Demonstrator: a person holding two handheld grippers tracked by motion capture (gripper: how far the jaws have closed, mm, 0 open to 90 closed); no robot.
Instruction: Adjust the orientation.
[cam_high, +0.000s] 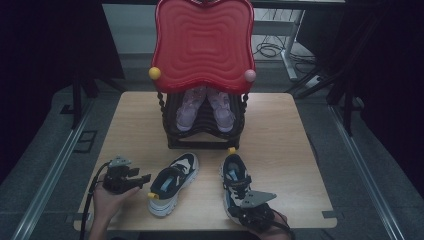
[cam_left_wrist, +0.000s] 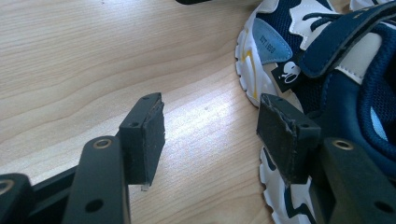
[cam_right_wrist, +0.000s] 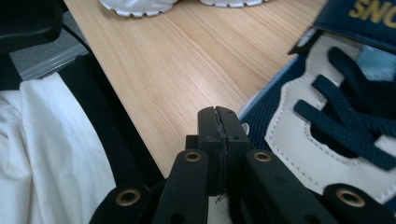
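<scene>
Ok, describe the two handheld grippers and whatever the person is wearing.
Both grippers are black, each with two flat rectangular jaws faced with dark pads and fixed by brass-coloured rivets. The left gripper and the right gripper each carry a grey three-cornered plate on top. A black cable trails from the left one. White and black clothing shows in the right gripper view.
</scene>
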